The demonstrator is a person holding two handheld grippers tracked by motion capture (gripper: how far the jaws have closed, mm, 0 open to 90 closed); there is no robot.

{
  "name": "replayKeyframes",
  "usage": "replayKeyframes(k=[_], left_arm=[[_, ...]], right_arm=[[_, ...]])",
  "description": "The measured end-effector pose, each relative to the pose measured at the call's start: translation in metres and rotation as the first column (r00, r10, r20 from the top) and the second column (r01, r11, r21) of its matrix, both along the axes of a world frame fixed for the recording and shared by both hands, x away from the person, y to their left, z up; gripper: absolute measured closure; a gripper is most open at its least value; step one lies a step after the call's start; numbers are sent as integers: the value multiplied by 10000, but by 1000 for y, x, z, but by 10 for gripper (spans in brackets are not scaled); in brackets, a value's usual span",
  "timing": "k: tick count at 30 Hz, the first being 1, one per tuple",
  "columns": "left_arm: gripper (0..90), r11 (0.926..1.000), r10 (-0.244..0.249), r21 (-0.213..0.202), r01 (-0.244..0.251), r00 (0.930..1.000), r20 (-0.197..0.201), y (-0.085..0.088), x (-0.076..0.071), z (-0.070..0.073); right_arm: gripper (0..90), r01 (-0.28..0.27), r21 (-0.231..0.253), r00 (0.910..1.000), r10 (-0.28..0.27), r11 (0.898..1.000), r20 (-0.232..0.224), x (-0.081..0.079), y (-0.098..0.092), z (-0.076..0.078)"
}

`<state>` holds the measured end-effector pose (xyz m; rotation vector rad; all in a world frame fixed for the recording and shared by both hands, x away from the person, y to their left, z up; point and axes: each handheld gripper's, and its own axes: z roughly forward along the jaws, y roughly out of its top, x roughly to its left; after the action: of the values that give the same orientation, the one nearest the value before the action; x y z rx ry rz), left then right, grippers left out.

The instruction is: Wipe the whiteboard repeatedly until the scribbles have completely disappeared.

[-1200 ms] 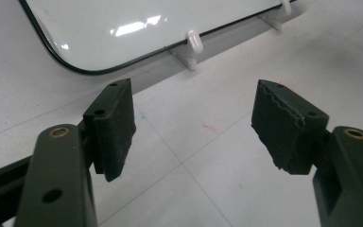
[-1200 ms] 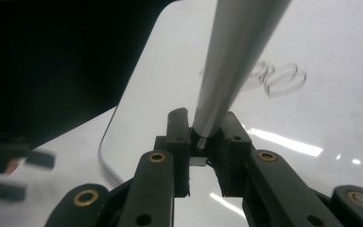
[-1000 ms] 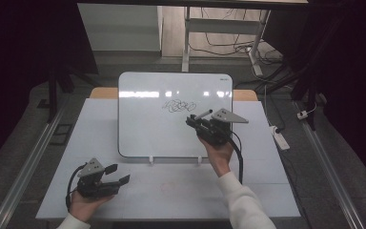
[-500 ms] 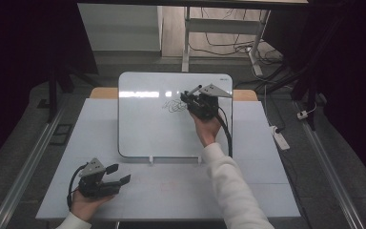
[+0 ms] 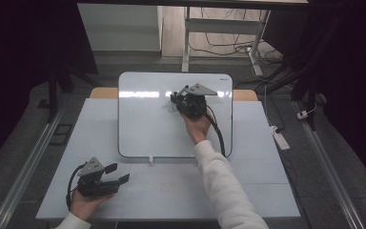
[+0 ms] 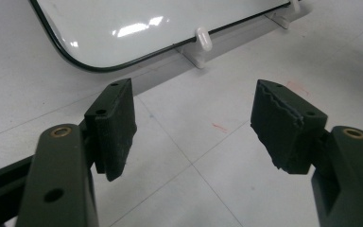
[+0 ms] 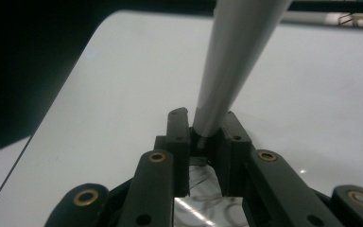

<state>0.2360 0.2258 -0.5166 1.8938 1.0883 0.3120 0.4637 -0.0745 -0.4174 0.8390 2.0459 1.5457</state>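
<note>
Right gripper (image 5: 177,99) is clamping a marker (image 7: 231,61) over the whiteboard (image 5: 143,129) scribble (image 5: 167,108), mid-drawing I'd judge, while left gripper (image 5: 116,174) is idling jaws-apart and empty on the table (image 5: 257,181); next stroke needs steady tip contact.

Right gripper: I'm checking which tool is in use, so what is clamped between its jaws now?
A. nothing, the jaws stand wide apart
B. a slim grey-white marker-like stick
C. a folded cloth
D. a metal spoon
B. In the right gripper view the right gripper has its jaws closed on the base of a pale marker-like stick above the whiteboard, near scribbles on it.
</note>
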Motion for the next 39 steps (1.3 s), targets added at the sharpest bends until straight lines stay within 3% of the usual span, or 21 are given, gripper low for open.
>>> replayKeyframes(k=[5, 8, 10, 11, 12, 14, 17, 19, 21, 22, 23, 26, 27, 28, 29, 30, 31, 34, 36, 38, 39], left_arm=[[326, 9999, -74, 103, 74, 10000, -48, -1, 1, -2], [327, 10000, -7, 71, 7, 10000, -24, -1, 0, -1], [327, 10000, 9, 91, -9, 10000, -25, -1, 1, -1], [327, 10000, 20, 90, -19, 10000, -51, -1, 1, -2], [327, 10000, 30, 95, -30, 10000, -64, -1, 2, -2], [326, 9999, 65, 86, -65, 10000, -61, -1, 2, -2], [327, 9999, 88, 109, -87, 10000, -35, -1, 1, -1], [327, 9999, 82, 107, -82, 10000, -19, 0, 0, -1], [326, 9999, 106, 71, -106, 9999, -36, 1, 1, -2], [326, 9999, 113, 68, -112, 9999, -54, 1, 1, -2], [327, 9999, 95, 62, -94, 9999, -68, 1, 2, -2], [327, 9999, 94, 89, -94, 9999, -85, 1, 3, -2], [326, 9999, 85, 91, -84, 9999, -64, 1, 2, -2], [327, 9999, 92, 99, -91, 9999, -50, 1, 2, -2], [327, 9999, 105, 94, -104, 9999, -32, 0, 2, -2], [327, 9999, 105, 90, -105, 9999, -31, 0, 2, -2], [327, 9999, 90, 84, -90, 9999, -47, 0, 2, -2], [326, 9999, 104, 103, -103, 9999, -75, 1, 3, -2], [327, 9999, 109, 118, -108, 9999, -67, 1, 2, -2], [326, 9999, 123, 101, -123, 9999, -43, 0, 1, -2], [326, 9999, 122, 95, -121, 9999, -28, 0, 1, -2]], right_arm=[[776, -363, -585, 9989, 380, 9976, 280, -5, 10, -4], [776, 327, -57, 9989, -325, 9994, 333, 1, -2, 1], [776, 435, 327, 9989, -440, 9985, 133, 2, -5, 1], [776, -244, 18, 9997, 244, 9997, -33, -4, 7, -6], [776, -244, 18, 9997, 244, 9997, -33, -4, 7, -6], [776, -813, -612, 9966, 821, 9948, 94, -11, 20, -12], [776, -597, -394, 9980, 604, 9974, 161, -8, 19, -10], [776, 198, 191, 9996, -202, 9996, 217, 1, 7, -2], [776, 184, 246, 9997, -189, 9995, 178, 1, 8, -2], [776, 76, 75, 9998, -78, 9999, 205, -1, 10, -3], [776, -718, -389, 9973, 724, 9967, 142, -6, 19, -9], [776, -893, -573, 9958, 904, 9944, 156, -8, 22, -11], [776, -860, -527, 9961, 869, 9949, 152, -6, 20, -10], [777, -452, -302, 9985, 461, 9985, 289, -3, 16, -7], [776, -131, 321, 9999, 131, 9994, 20, -1, 12, -6], [776, -131, 321, 9999, 131, 9994, 20, -1, 12, -6], [776, -249, 266, 9997, 250, 9993, -41, -3, 13, -8], [776, -1130, -849, 9930, 1154, 9900, 243, -17, 31, -19], [777, -901, -634, 9953, 921, 9939, 292, -16, 28, -18], [777, -144, 252, 9999, 141, 9996, 93, -8, 15, -14], [777, -144, 252, 9999, 141, 9996, 93, -8, 15, -14]])
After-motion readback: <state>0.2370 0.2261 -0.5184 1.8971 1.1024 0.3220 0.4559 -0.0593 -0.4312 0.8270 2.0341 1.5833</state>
